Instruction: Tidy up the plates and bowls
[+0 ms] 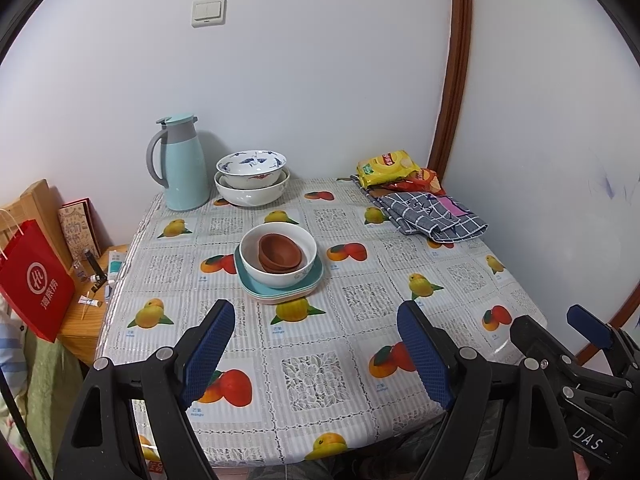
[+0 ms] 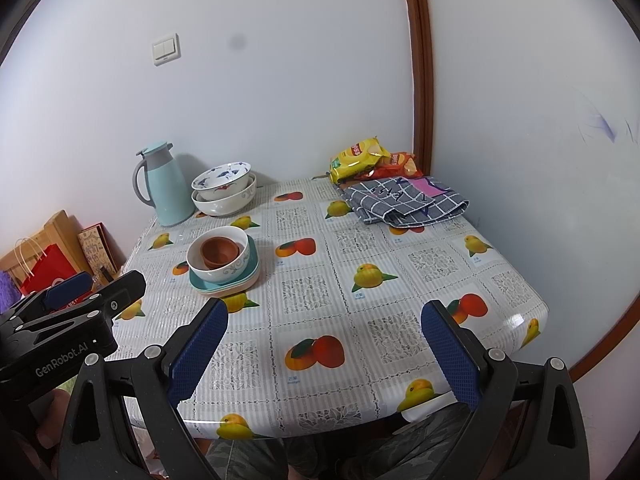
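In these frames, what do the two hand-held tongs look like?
Both tongs are black plastic with silver rivets and two fingers faced with dark blue textured pads. The left tongs read "GenRobot.AI" on the side in the right wrist view; the right tongs show white "DAS" lettering in the left wrist view.

A pale blue thermos jug [image 1: 182, 164] stands left of centre against the wall. Yellow snack packets [image 1: 388, 168] and a folded checked cloth [image 1: 432, 216] lie centre right. A red paper bag [image 1: 34, 280] sits at the left edge, a light switch [image 1: 208, 11] upper left.
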Tool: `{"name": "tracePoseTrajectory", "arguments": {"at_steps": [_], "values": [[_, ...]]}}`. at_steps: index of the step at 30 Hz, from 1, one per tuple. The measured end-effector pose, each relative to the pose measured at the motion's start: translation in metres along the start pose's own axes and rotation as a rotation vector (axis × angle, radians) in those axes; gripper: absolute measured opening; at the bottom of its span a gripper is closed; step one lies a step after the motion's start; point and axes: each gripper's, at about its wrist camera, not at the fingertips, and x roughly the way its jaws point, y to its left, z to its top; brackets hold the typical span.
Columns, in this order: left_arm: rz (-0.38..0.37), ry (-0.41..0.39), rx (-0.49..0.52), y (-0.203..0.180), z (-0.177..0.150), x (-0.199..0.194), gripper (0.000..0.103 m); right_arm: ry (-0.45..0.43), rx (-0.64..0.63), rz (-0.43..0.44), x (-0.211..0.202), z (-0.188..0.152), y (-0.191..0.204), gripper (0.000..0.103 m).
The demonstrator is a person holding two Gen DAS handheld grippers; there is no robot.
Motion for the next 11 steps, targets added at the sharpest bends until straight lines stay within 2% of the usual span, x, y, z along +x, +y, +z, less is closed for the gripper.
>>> {"name": "tracePoseTrajectory", "arguments": {"at_steps": [11], "values": [[0.010,-0.009,0.003,-0.0023,0.0019,-0.0018,0.084,-0.002,0.002,0.005,-0.0017,0.0018,0.0006,0.096]]}}
